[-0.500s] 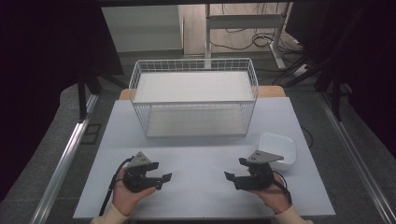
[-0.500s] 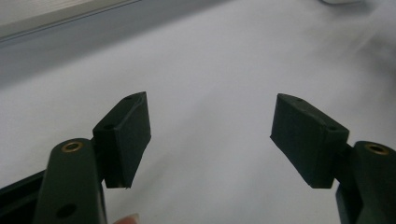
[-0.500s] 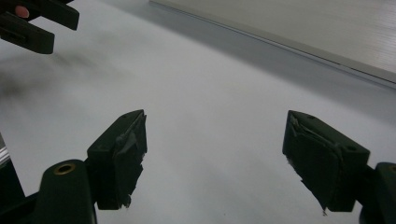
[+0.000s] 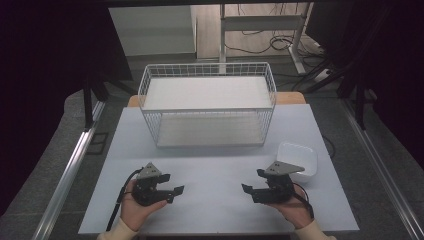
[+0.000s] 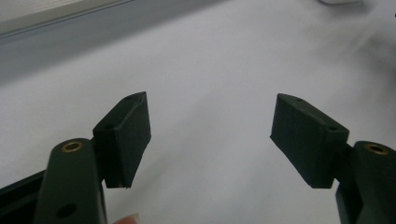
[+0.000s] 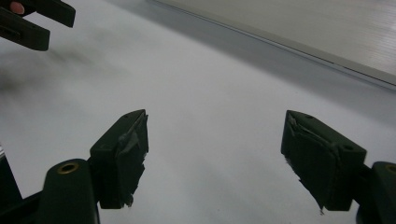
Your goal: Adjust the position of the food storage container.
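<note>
My left gripper point(image 4: 174, 183) rests in a hand near the table's front left and points right, toward the middle. In its own view the left gripper point(image 5: 210, 135) is open, with bare white table between its jaws. My right gripper point(image 4: 252, 180) is held at the front right and points left, facing the other one. The right gripper point(image 6: 215, 154) is open too and holds nothing. Its view catches the left gripper point(image 6: 32, 21) far off at the top left.
A white wire basket point(image 4: 207, 110) with a white floor stands at the back middle of the white table point(image 4: 210, 165). A shallow white dish point(image 4: 300, 157) lies just behind the right hand. Dark floor and metal rails flank the table.
</note>
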`<move>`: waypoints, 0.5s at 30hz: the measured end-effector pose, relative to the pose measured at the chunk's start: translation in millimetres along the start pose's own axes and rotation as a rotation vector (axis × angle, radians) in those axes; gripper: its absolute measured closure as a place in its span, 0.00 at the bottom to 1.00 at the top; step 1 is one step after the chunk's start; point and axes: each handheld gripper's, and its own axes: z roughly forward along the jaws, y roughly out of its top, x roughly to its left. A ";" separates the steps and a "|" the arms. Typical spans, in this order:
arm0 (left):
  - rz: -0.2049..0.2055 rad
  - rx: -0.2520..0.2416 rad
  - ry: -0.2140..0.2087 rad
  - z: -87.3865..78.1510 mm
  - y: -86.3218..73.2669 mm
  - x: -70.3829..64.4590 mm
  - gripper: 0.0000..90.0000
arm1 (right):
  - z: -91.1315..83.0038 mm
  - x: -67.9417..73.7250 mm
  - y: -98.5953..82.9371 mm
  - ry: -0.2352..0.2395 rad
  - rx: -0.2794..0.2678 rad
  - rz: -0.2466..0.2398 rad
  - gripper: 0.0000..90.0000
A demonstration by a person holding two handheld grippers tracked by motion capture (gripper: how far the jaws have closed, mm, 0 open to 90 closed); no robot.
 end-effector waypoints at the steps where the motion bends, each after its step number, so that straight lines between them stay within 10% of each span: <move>1: 0.000 0.001 0.000 0.1 0.0 0.2 0.31 | 0.0 -0.2 0.1 0.000 0.000 0.000 0.26; 15: -0.015 -0.010 0.013 -0.8 1.3 2.0 0.31 | -7.1 -0.2 9.3 0.003 -0.005 -0.008 0.29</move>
